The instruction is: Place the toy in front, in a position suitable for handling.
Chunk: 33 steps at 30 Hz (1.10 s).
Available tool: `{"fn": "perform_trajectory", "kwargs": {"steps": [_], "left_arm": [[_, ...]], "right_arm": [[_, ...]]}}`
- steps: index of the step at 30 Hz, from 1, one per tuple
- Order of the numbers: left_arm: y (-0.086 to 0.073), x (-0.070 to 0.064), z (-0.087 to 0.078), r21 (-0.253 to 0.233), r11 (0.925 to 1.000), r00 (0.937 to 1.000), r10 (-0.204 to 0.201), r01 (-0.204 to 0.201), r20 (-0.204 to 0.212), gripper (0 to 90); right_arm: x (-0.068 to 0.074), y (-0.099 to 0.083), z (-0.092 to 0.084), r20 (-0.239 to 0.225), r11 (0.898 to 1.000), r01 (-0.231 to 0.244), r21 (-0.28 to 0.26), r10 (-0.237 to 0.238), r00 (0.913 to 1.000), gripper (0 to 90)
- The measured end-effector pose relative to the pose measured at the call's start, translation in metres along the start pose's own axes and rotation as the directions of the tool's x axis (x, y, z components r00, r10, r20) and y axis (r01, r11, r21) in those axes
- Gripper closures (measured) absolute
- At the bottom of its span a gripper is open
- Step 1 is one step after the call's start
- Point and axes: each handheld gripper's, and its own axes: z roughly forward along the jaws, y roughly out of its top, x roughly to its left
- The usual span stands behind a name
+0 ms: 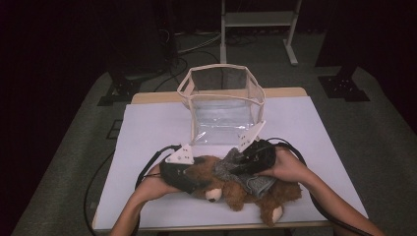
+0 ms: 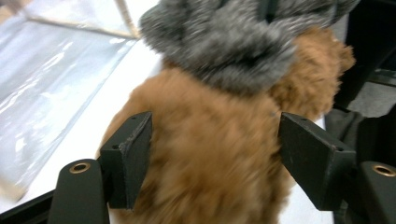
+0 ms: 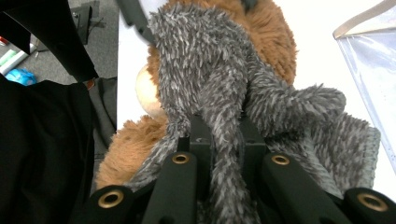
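The brown teddy bear [image 1: 231, 189] lies on the white table [image 1: 147, 128], in front of the clear bag [image 1: 223, 105]. The right gripper [image 3: 219, 135] is clamped on the grey scarf [image 3: 210, 74] around the bear; the left gripper [image 2: 215, 154] has its jaws apart on both sides of the bear's body, not pressing. I think a pull on the scarf can drag the whole bear, because nothing holds it firmly
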Motion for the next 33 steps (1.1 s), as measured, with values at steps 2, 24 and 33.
{"fn": "perform_trajectory", "kwargs": {"steps": [2, 24, 33], "left_arm": [[-0.004, 0.001, 0.001, 0.009, 0.9999, 1.0, -0.005, 0.005, 0.005, 30.6], [-0.018, -0.003, 0.006, -0.045, 0.999, 0.9982, 0.01, -0.008, 0.059, 44.4], [-0.014, -0.004, 0.009, -0.031, 0.9995, 0.9978, 0.011, -0.009, 0.065, 45.3]], "right_arm": [[-0.001, -0.001, 0.0, -0.003, 1.0, -0.006, -0.005, 0.006, 1.0, 80.0], [0.004, 0.041, 0.027, -0.035, 0.994, 0.087, -0.058, -0.09, 0.9954, 79.5], [0.008, 0.046, 0.024, 0.005, 0.994, 0.085, -0.066, -0.085, 0.9964, 79.4]]}}
